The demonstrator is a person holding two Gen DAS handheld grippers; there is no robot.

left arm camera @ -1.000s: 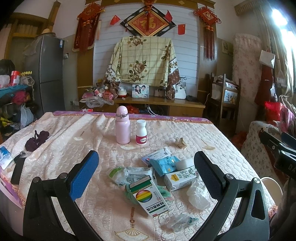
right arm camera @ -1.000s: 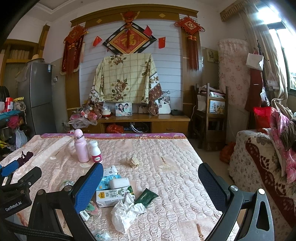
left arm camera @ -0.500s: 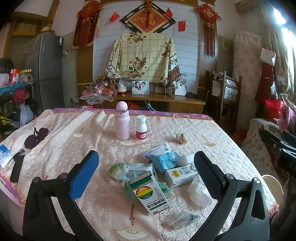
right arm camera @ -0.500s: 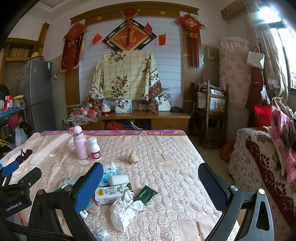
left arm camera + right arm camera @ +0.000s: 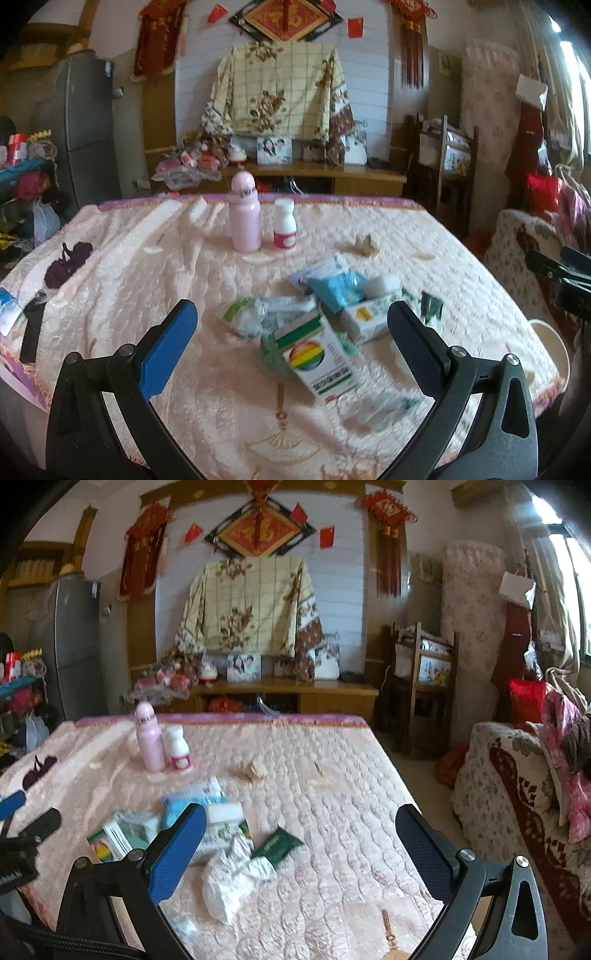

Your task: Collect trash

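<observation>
A pile of trash lies on the quilted table: a white box with a rainbow disc (image 5: 318,360), a blue packet (image 5: 341,291), a milk carton (image 5: 364,319), a green sachet (image 5: 277,843) and a crumpled white tissue (image 5: 232,880). A clear wrapper (image 5: 380,408) lies near the front edge. A small crumpled brown paper (image 5: 256,768) lies farther back. My left gripper (image 5: 291,350) is open and empty, hovering above the pile. My right gripper (image 5: 301,849) is open and empty, to the right of the pile.
A pink bottle (image 5: 245,218) and a white pill bottle (image 5: 284,230) stand at the table's back. A dark purple item (image 5: 64,264) lies at the left. A white bin rim (image 5: 552,349) shows past the right edge. A sofa (image 5: 517,794) stands right.
Both grippers have moved forward and slightly down toward the trash pile, which now looks closer. Both stay open and empty. Nothing on the table has moved.
</observation>
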